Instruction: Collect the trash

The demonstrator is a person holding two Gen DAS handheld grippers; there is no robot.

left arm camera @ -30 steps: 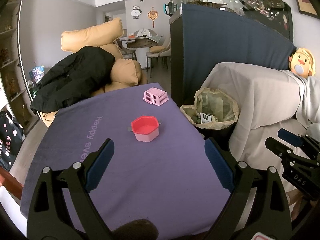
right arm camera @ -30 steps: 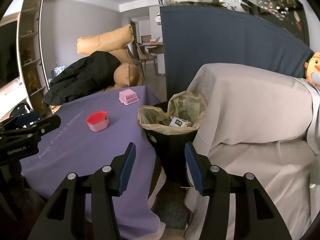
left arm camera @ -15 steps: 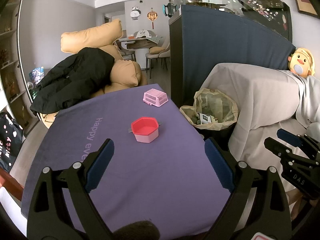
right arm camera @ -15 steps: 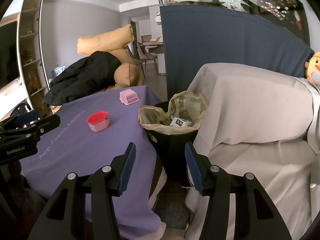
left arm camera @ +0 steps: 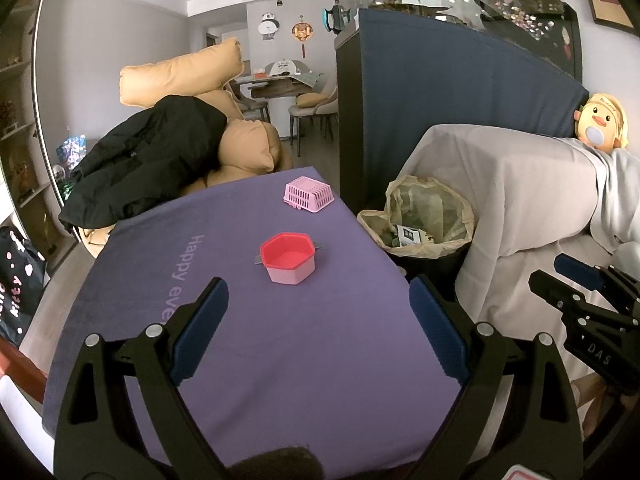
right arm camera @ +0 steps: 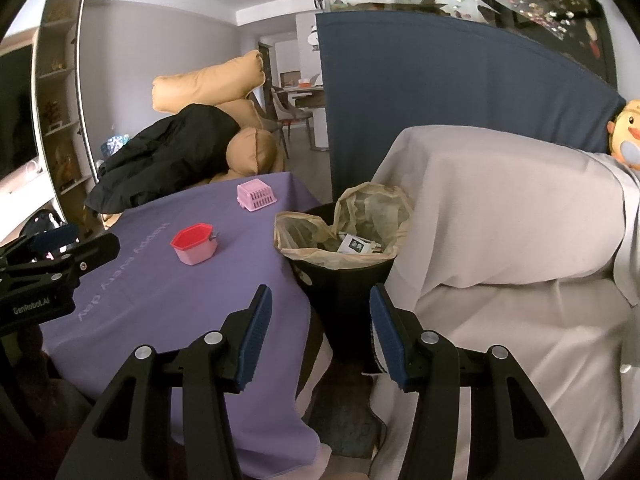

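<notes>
Left wrist view: the left hand-held gripper (left arm camera: 318,320) fills the lower part of the frame, jaws spread wide with nothing between them, above bare purple cloth.
Right wrist view: the right hand-held gripper (right arm camera: 320,336) sits at lower centre, jaws apart and empty, over the gap between the tabletop edge and the trash bin.
Tabletop: the purple-covered tabletop (left arm camera: 248,344) takes the middle and lower left of the left wrist frame; its right edge runs diagonally from upper centre down to lower right, and the cloth hangs over that edge.
Red cup: the red six-sided cup (left arm camera: 289,263) stands upright near the middle of the tabletop, with bare cloth on every side.
Pink basket: the pink slatted basket (left arm camera: 308,194) lies near the far corner of the tabletop, close to the right edge, well apart from the red cup.
Trash bin: the black trash bin (right arm camera: 344,280) lined with a tan bag stands on the floor just beside the tabletop's right edge, at centre of the right wrist frame; its mouth is open.
Trash: a small printed carton (right arm camera: 354,245) lies inside the bag; other scraps beneath it are too dim to tell.
Right side: a sofa under beige cloth (right arm camera: 500,240) stands close against the bin.
Far side: a black jacket (left arm camera: 148,160) is heaped over tan cushions beyond the tabletop's far edge.
</notes>
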